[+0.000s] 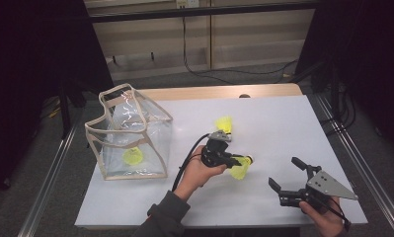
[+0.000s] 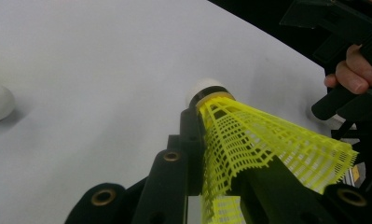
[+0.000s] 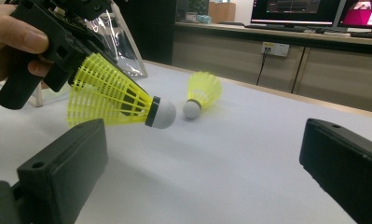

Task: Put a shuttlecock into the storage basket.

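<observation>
A shuttlecock (image 1: 133, 156) lies in the bag (image 1: 105, 129) at the table's (image 1: 283, 123) left, another shuttlecock (image 1: 224, 123) right of it

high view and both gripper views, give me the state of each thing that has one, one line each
left gripper: shut on held shuttlecock
held shuttlecock: gripped by its yellow skirt, lifted off the table
right gripper: open, nothing between its jaws
second shuttlecock: lying loose on the table
clear bag: standing, top open
shuttlecock in the bag: lying at the bottom
</observation>
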The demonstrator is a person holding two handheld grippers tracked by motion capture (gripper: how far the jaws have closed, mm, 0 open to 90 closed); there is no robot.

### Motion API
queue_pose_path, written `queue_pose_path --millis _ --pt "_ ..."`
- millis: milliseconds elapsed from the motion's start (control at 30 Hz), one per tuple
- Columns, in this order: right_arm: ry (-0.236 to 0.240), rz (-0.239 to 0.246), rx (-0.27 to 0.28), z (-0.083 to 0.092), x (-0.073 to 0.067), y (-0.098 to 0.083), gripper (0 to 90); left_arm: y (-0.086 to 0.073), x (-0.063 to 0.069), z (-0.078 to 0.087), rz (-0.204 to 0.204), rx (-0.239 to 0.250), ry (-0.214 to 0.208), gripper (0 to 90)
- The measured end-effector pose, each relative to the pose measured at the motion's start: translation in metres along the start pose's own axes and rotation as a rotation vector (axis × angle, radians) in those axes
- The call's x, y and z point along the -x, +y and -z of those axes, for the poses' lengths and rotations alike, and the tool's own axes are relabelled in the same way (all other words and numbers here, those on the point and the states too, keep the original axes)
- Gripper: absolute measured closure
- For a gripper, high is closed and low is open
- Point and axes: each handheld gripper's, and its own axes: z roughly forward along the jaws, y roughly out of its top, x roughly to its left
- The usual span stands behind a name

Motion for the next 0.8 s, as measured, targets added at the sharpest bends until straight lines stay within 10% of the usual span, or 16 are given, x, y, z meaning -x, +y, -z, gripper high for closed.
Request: queue_pose_path --millis 800 --pt "-0.003 -0.004 0.001 -0.001 0.001 0.000 0.9 0.007 -0.002 0.019 0.030 0.023 0.027 83.4"
